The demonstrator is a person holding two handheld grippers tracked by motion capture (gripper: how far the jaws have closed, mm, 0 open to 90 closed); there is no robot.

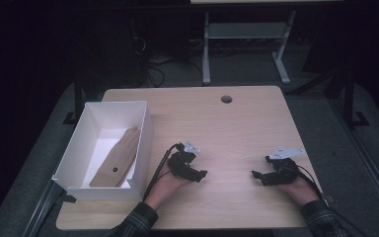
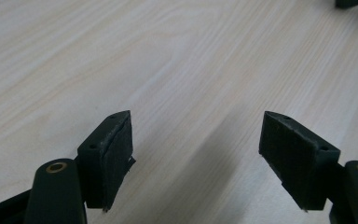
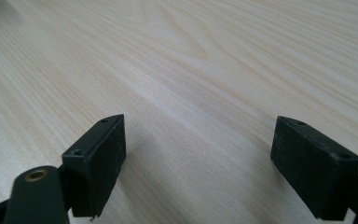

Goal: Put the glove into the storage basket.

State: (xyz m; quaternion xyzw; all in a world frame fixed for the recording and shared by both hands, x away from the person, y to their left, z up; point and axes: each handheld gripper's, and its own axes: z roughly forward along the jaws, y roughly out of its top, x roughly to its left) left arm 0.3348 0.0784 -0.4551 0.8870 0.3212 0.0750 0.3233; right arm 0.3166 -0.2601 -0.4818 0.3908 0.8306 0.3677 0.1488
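Both grippers sit low centre on the table [image 1: 237,128]: left gripper [image 2: 196,154] wide open, empty; right gripper [image 3: 198,163] wide open, empty. Glove [image 1: 117,158] in box [image 1: 74,153], left.

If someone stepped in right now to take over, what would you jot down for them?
Left tongs: open, nothing between the jaws, low over the table.
Right tongs: open, nothing held, low over the table too.
Tan glove: lying flat inside the white box at the table's left edge.
Done: the glove looks put away.
Left: probably nothing; no other loose thing shows on the table.
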